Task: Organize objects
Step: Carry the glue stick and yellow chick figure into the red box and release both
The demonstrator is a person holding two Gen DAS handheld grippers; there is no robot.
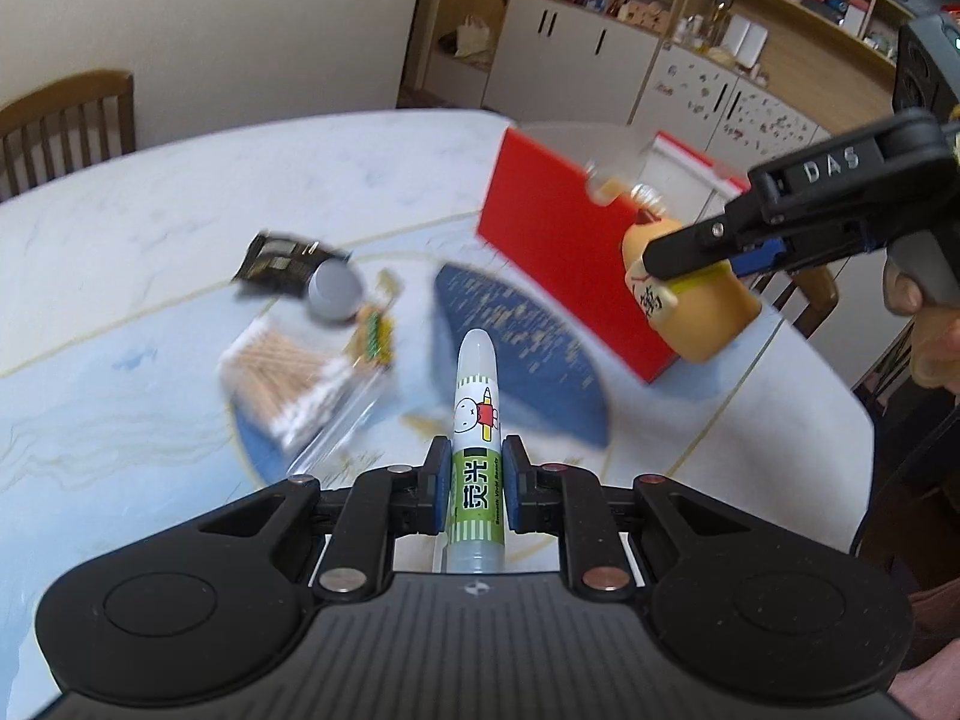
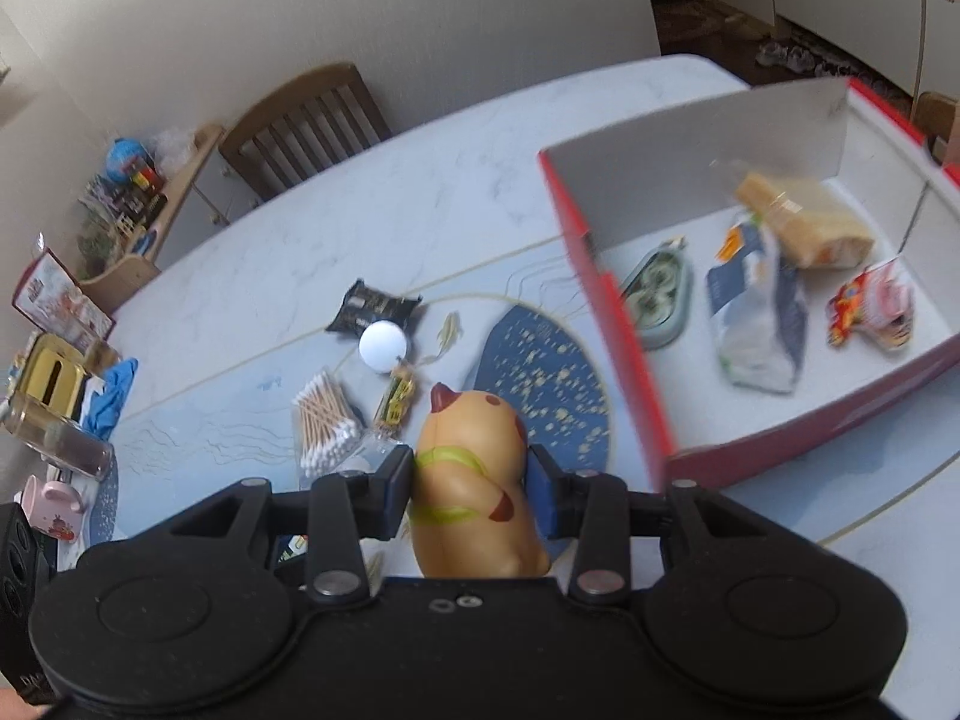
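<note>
Left tool (image 1: 474,483) pinches marker (image 1: 477,420); right tool (image 2: 471,495) pinches toy (image 2: 474,480). Risk: rounded toy slipping out short of box (image 2: 606,300), onto counter (image 2: 300,192).

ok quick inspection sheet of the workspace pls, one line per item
surface: pale marble-look table with a blue speckled mat
job's things: red box already holds snack packets; cotton swabs, white cap and black packet lie loose
clutter: tins and a pink mug at the table's edge
grippers: left gripper shut on a glue stick; right gripper shut on a tan toy figure
cables: nothing seen
surroundings: wooden chair, shelving
</note>
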